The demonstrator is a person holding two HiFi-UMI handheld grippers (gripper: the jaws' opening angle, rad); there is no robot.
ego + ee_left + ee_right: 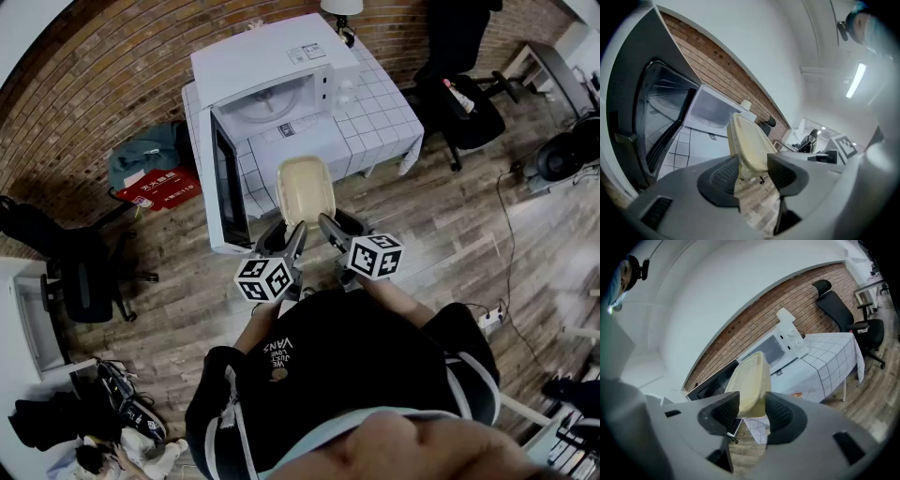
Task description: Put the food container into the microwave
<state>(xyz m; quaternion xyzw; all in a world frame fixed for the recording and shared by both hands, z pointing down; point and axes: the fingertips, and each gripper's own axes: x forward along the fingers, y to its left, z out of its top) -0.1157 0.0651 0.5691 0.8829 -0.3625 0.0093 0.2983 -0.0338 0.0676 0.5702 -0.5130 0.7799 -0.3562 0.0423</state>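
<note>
container (305,190) 1 | microwave (267,61) 1 | grippers (294,234) (327,225) 2 | chairs (80,267) (466,105) 2, perhaps more

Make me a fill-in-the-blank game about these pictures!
The microwave door is ____.
The left hand-held gripper and right hand-held gripper both hold the ____.
The wall behind the microwave is made of ____.
Missing words: open; container; brick.

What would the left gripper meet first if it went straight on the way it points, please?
Beyond the container it holds, probably the open front of the microwave, though depth is unclear.
</note>
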